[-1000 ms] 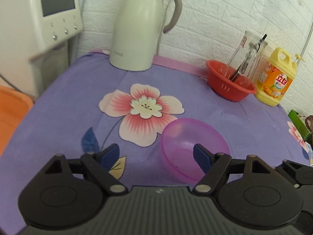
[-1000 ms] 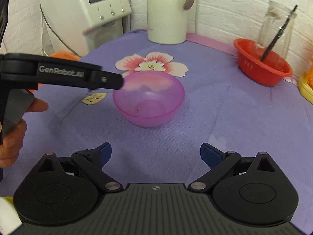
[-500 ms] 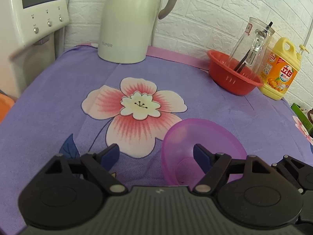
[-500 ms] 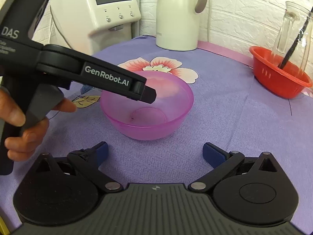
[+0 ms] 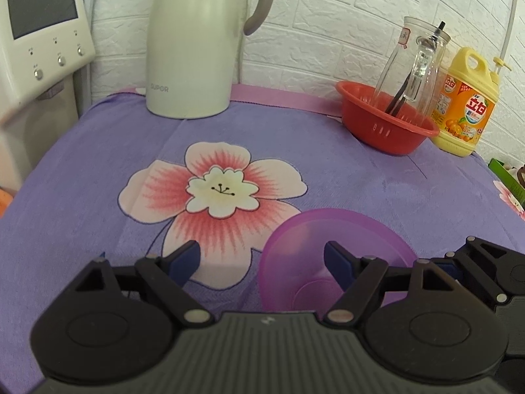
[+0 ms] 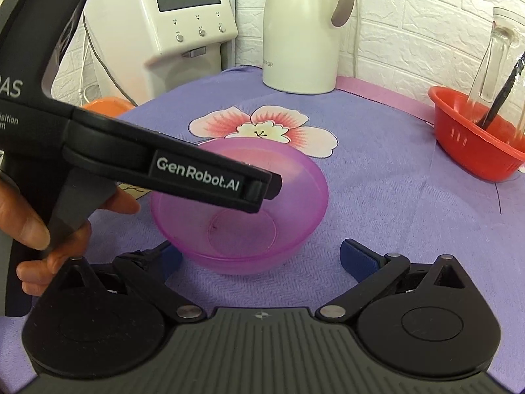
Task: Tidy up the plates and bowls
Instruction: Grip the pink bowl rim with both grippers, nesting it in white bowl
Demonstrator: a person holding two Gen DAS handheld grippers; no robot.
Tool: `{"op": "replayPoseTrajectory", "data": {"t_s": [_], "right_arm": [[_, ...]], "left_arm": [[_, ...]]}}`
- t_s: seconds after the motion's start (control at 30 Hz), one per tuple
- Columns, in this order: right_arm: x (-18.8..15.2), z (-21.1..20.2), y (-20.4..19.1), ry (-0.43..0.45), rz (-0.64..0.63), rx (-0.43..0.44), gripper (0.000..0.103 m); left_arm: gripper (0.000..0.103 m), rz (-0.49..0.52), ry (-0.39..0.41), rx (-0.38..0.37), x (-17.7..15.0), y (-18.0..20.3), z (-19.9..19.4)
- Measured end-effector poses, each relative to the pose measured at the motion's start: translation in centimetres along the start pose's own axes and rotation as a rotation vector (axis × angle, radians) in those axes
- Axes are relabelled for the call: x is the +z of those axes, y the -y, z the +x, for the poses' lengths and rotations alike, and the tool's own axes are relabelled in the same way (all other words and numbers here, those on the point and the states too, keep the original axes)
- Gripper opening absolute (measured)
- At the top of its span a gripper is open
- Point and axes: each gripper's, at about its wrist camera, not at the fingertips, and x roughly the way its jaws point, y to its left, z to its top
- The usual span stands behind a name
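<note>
I see a translucent pink bowl, empty and upright, on the bench's purple flowered cloth. My left gripper has jaws apart astride its near-left rim; my right gripper has jaws apart just before it. Since a second ago both have closed in on the bowl.

White thermos jug, red basket, yellow detergent bottle
</note>
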Motion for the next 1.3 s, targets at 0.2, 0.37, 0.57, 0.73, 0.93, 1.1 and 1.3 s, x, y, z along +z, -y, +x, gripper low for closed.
{"op": "replayPoseTrajectory", "data": {"t_s": [0.2, 0.37, 0.57, 0.73, 0.93, 1.1, 1.3], "right_arm": [[0.2, 0.2, 0.1, 0.002, -0.007, 0.009, 0.103], [0.3, 0.3, 0.1, 0.005, 0.001, 0.000, 0.103], [1.2, 0.4, 0.0, 0.043, 0.015, -0.020, 0.103], [1.8, -1.7, -1.1, 0.097, -0.068, -0.062, 0.103], [1.2, -7.5, -1.2, 0.143, -0.049, -0.081, 0.103], [-1.4, -14.6, -1.8, 0.142, 0.012, -0.082, 0.103], [-7.8, -23.4, -3.4, 0.125, 0.037, -0.153, 0.103]], "left_arm": [[0.078, 0.053, 0.011, 0.002, -0.4, 0.3, 0.1], [0.071, 0.079, 0.014, 0.008, -0.4, 0.5, 0.1], [0.035, 0.086, -0.019, -0.083, 0.5, 1.1, 0.2], [0.035, 0.104, 0.034, -0.101, 1.1, 2.6, -2.1], [0.034, 0.115, 0.062, -0.137, 0.7, 5.9, -7.3], [0.035, 0.138, 0.030, -0.234, -1.8, 10.9, -12.6], [0.035, 0.186, -0.008, -0.349, -7.4, 17.1, -17.8]]}}
